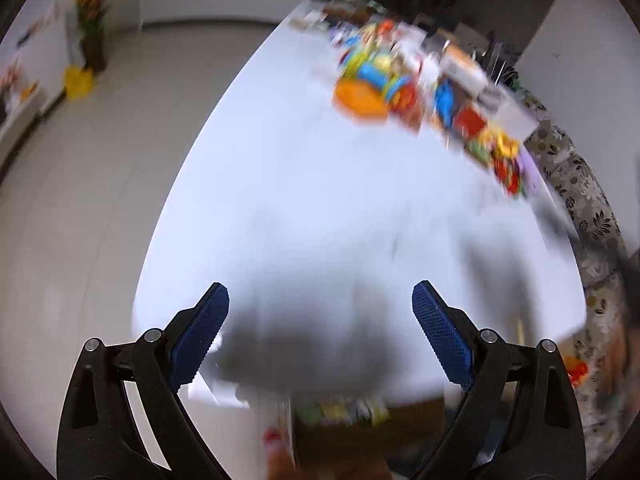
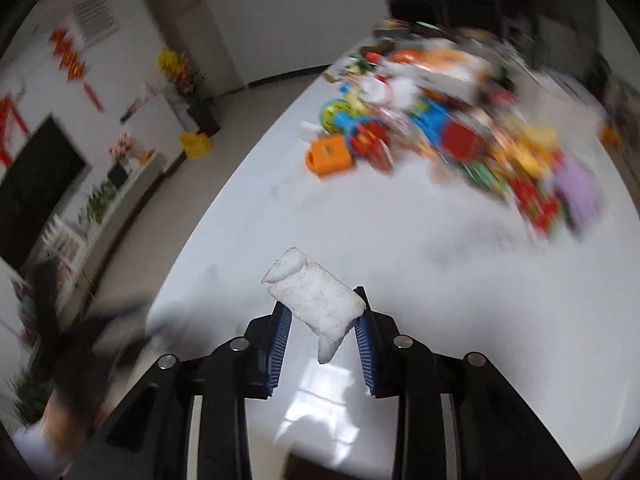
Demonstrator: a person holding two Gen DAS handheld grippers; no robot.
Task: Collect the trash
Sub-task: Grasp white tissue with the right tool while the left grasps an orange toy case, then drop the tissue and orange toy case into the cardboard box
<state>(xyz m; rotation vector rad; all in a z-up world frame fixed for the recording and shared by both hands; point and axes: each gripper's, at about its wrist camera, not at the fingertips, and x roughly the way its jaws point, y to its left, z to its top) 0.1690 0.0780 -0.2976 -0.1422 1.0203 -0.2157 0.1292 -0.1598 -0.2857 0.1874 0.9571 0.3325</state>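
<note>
R tool [image 2: 322,316] is clenched on a crumpled white tissue [image 2: 316,300], held just above the white worktop [image 2: 400,232]; the wad sticks out past the blue pads [image 2: 280,340] toward 11 o'clock, with a small tail hanging down between them. L tool [image 1: 320,312] is released, pads [image 1: 204,328] wide apart w/ nothing between, hovering over the worktop [image 1: 300,180] near its close edge.

Both views are motion-blurred. A heap of colourful toys [image 2: 460,128] crowds the far side at 1–2 o'clock in the R view, incl. an orange block [image 2: 330,156] at the heap's near-left fringe. Between tools and heap the surface is bare white. The worktop's left edge curves from 7 up to 12 o'clock, with open grey floor [image 1: 120,140] beyond. A yellow bag [image 2: 196,144] and a plant [image 2: 180,68] sit by the wall at 10 o'clock.
</note>
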